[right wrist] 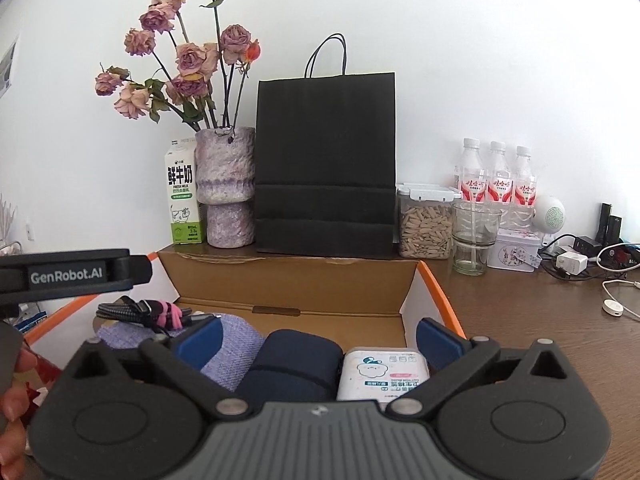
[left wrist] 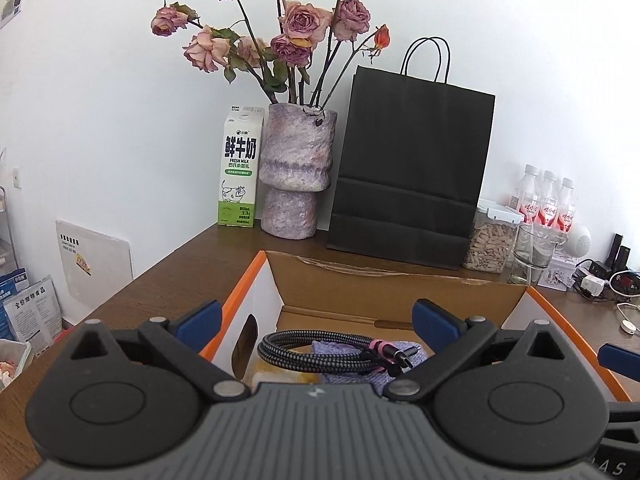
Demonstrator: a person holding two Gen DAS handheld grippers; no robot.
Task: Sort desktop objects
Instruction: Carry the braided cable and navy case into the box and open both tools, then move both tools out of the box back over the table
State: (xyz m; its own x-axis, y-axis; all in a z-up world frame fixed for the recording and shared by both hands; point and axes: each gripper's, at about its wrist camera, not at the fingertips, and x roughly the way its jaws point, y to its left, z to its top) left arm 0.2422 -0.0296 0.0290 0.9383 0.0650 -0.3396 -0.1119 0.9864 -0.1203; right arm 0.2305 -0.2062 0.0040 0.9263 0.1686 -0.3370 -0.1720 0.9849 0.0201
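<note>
Both the left gripper point(left wrist: 316, 326) and right gripper point(right wrist: 318, 340) are spread wide, empty, above the cardboard box point(right wrist: 288, 280). Inside it, the braided cable point(left wrist: 316, 354) is judged light and floppy, best pinched across its bundled coil.

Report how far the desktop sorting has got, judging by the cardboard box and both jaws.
Done: the orange-edged cardboard box already holds a coiled braided cable, a lilac knitted cloth, a navy zip pouch and a white tissue pack.

In hand: nothing. The left gripper and right gripper hover over the box, jaws wide and empty.

Left: chargers and white cords lie loose on the brown wooden desk.
</note>
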